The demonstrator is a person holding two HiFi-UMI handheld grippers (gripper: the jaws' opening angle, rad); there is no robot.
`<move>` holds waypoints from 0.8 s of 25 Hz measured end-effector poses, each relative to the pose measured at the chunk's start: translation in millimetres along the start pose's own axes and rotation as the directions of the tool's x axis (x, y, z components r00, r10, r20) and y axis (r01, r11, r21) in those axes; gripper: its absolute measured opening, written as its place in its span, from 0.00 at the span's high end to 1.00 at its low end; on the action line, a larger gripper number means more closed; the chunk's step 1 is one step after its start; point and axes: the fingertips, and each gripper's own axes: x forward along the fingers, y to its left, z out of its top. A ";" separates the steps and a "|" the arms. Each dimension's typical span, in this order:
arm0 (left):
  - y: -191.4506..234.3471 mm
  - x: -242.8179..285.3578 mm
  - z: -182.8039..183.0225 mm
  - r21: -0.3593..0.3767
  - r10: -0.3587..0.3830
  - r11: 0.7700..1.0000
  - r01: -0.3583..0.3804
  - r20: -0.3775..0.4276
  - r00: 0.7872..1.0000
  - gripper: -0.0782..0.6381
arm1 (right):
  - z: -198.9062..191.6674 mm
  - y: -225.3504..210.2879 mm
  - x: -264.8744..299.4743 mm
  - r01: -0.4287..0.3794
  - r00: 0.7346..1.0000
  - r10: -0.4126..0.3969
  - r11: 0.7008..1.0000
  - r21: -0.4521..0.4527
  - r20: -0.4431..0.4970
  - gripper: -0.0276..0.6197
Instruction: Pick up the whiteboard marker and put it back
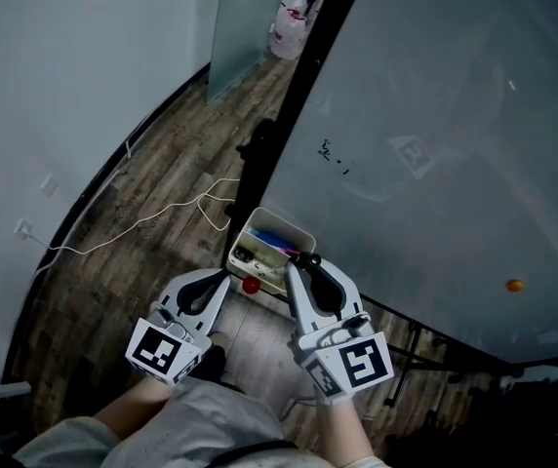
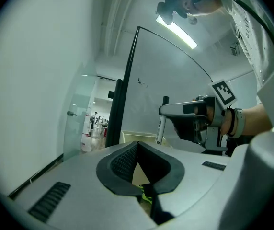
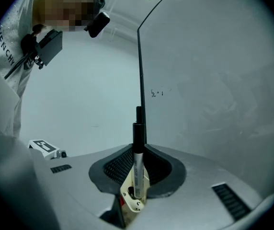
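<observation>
The whiteboard marker (image 3: 137, 164) has a white body and a black cap. It stands upright between the pads of my right gripper (image 3: 138, 150), which is shut on it. In the head view that right gripper (image 1: 301, 261) hovers over the near edge of a cream marker box (image 1: 281, 224) at the whiteboard's foot. In the left gripper view the marker (image 2: 159, 131) hangs below the right gripper's fingers (image 2: 175, 108). My left gripper (image 1: 224, 277) is beside the box, jaw tips together with nothing between them (image 2: 137, 143).
The whiteboard (image 1: 435, 144) on its black stand fills the right side, with small marks and an orange magnet (image 1: 515, 285). Several coloured markers lie in the box. A red knob (image 1: 251, 285) sits under it. A white cable (image 1: 152, 219) runs over the wood floor.
</observation>
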 end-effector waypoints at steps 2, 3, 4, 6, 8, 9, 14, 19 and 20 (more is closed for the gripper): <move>2.3 0.0 -3.2 -0.006 0.004 1.000 -0.004 -0.006 1.000 0.87 | -4.3 -1.5 0.6 0.002 1.000 -0.002 1.000 0.007 -0.006 0.84; 2.9 0.1 -4.7 -0.009 0.004 1.000 -0.004 -0.008 1.000 0.87 | -6.4 -2.2 0.9 0.004 1.000 -0.004 1.000 0.011 -0.010 0.84; 3.4 0.2 -6.1 -0.011 0.004 1.000 -0.004 -0.011 1.000 0.87 | -8.6 -3.0 1.2 0.005 1.000 -0.005 1.000 0.015 -0.014 0.84; 4.4 0.5 -9.0 -0.013 0.004 1.000 -0.004 -0.015 1.000 0.87 | -13.4 -4.1 2.2 0.006 1.000 -0.005 1.000 0.024 -0.020 0.84; 5.6 0.7 -12.3 -0.014 0.006 1.000 -0.006 -0.020 1.000 0.87 | -17.9 -5.0 2.7 0.007 1.000 -0.006 0.999 0.031 -0.026 0.84; 6.4 0.7 -13.9 -0.014 0.008 1.000 -0.008 -0.022 1.000 0.87 | -20.0 -5.5 2.8 0.008 1.000 -0.007 0.999 0.034 -0.029 0.84; 13.4 1.8 -20.2 -0.017 0.025 1.000 -0.026 -0.033 0.999 0.87 | -30.7 -8.9 3.5 0.014 0.999 -0.012 0.999 0.041 -0.050 0.84; 15.4 2.9 -24.8 -0.023 0.034 0.999 -0.034 -0.038 0.999 0.87 | -40.6 -10.4 5.1 0.018 0.998 -0.015 0.999 0.038 -0.068 0.84; 15.5 3.1 -25.9 -0.024 0.035 0.999 -0.036 -0.040 0.999 0.87 | -41.9 -10.3 5.6 0.017 0.998 -0.015 0.999 0.038 -0.069 0.84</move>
